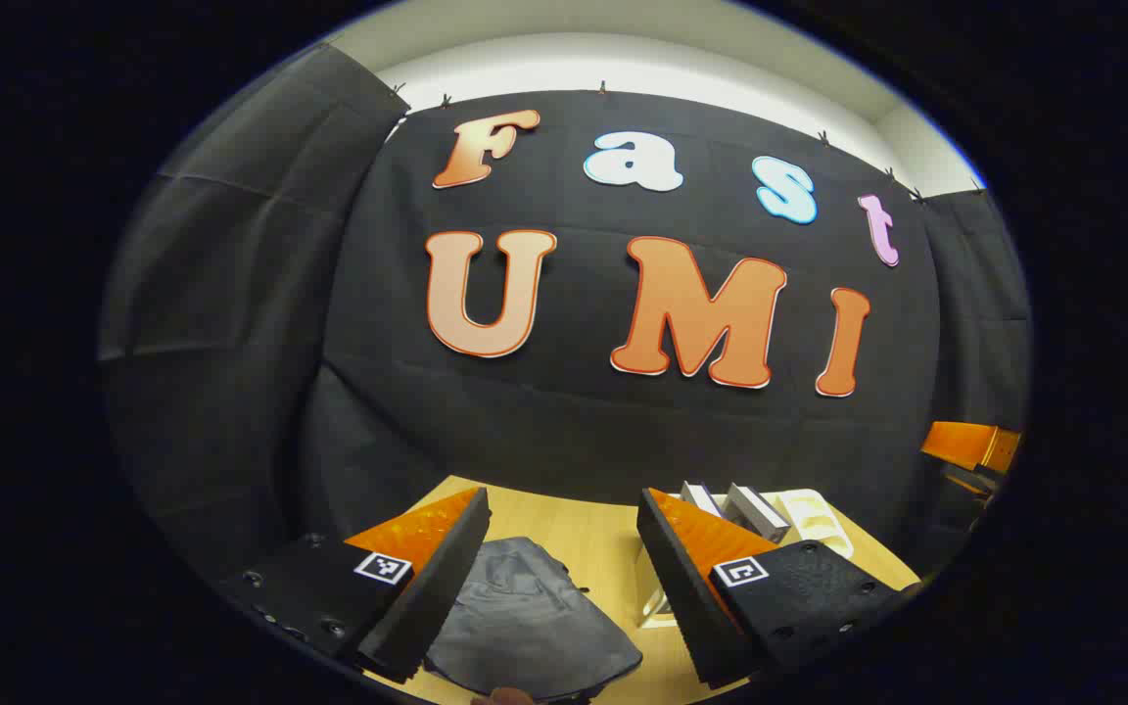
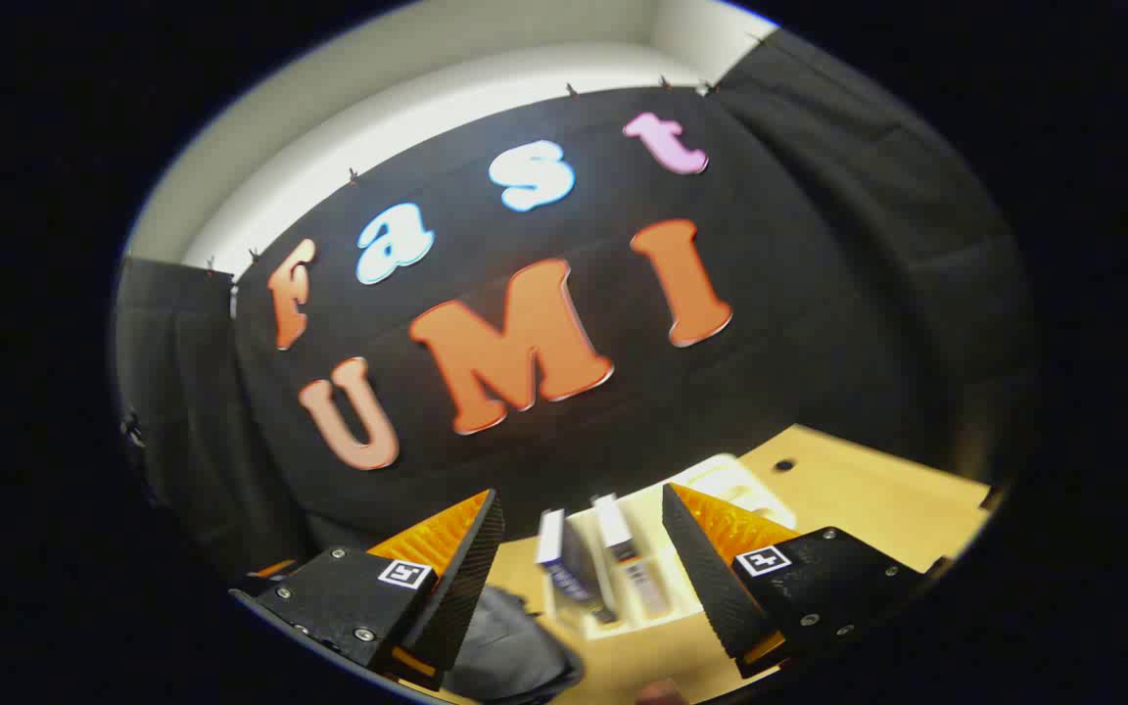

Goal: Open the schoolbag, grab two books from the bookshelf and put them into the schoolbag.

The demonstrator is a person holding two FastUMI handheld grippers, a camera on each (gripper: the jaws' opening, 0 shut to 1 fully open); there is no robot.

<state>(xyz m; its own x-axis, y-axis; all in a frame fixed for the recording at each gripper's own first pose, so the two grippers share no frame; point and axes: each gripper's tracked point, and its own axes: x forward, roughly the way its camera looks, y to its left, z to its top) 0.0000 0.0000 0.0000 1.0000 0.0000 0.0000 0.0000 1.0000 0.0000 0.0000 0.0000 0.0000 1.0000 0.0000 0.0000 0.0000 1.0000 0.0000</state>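
— While both grippers hang released above the table, where's the schoolbag?

— At six o'clock under the left gripper; two books stand in the bookshelf between the right gripper fingers.

— Risk?

— I'd guess limp fabric slips, or one book topples its neighbour.

Black cloth wall covers the booth's back, creased, clipped along its top edge. More black cloth panels at 9 o'clock in the left gripper view and at 2 o'clock in the right gripper view. Above the cloth, a pale wall strip, brightly lit. Light wood desk at 6 o'clock; small dark hole in the desk surface at 4 o'clock in the right gripper view.
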